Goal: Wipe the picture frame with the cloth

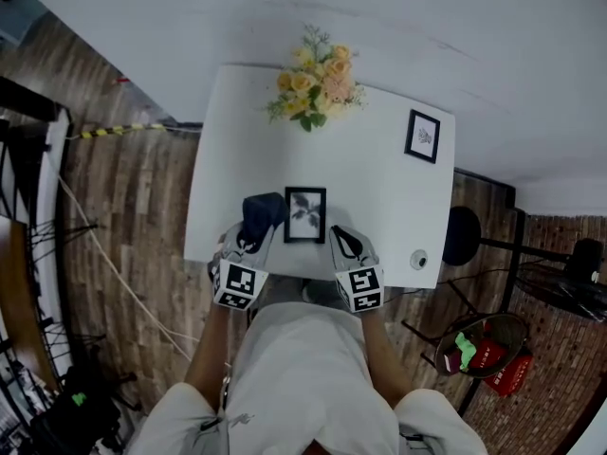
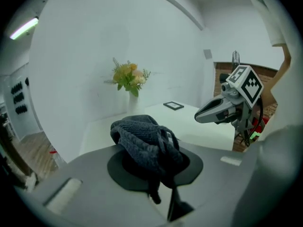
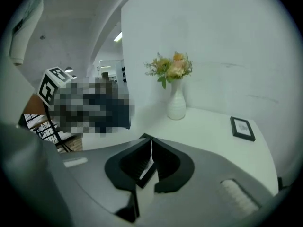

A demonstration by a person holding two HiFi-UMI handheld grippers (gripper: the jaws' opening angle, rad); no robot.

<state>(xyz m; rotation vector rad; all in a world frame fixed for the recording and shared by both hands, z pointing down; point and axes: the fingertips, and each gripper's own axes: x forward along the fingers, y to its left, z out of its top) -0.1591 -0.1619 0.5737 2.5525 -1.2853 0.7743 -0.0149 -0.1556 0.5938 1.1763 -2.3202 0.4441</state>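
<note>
The left gripper (image 1: 250, 243) has its 2 fingers squeezed on the dark cloth (image 1: 262, 210), which sits in a bunched lump at the tips. The right gripper (image 1: 343, 245) has its fingers almost all the way together, pinching the thin edge of the picture frame (image 1: 305, 214). The frame is between the 2 grippers, over the near side of the white table (image 1: 389, 188), and I think it is held just off the top. The wiping does not look like it has begun. To do it well, I would hold the frame steady with the right gripper so it does not tip. Then I would press the cloth flat on the glass and rub softly from 1 side to the other. Go gently, because the pinch is on only 1 thin edge and the frame could slip.
</note>
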